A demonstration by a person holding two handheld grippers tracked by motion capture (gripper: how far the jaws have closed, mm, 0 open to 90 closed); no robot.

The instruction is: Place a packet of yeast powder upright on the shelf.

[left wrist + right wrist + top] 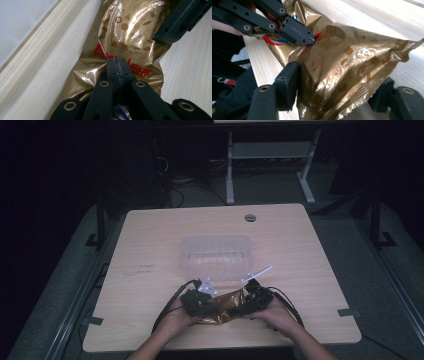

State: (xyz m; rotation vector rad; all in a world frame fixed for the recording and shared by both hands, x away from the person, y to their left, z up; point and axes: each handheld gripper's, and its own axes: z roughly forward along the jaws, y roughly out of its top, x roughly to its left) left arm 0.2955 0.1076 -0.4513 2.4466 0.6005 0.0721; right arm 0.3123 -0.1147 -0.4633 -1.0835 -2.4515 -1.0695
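Tabletop: left gripper (117, 65) pinches gold bag (125, 32).

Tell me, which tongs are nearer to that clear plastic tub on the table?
Right, narrowly. The right tongs sit just below the clear plastic tub's near right corner, straddling the gold bag's end. The left tongs lie a bit farther back, pinching the bag.

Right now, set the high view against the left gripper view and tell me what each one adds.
High view alone: the clear plastic tub beyond the bag, the table's grommet hole, both hands and the floor around the table.

Left gripper view alone: the left tongs pinched shut on a fold of the gold bag, plus its red lettering and small printed bakery pictures.

Shared: the gold bag, the wooden table, and the right tongs at the bag.
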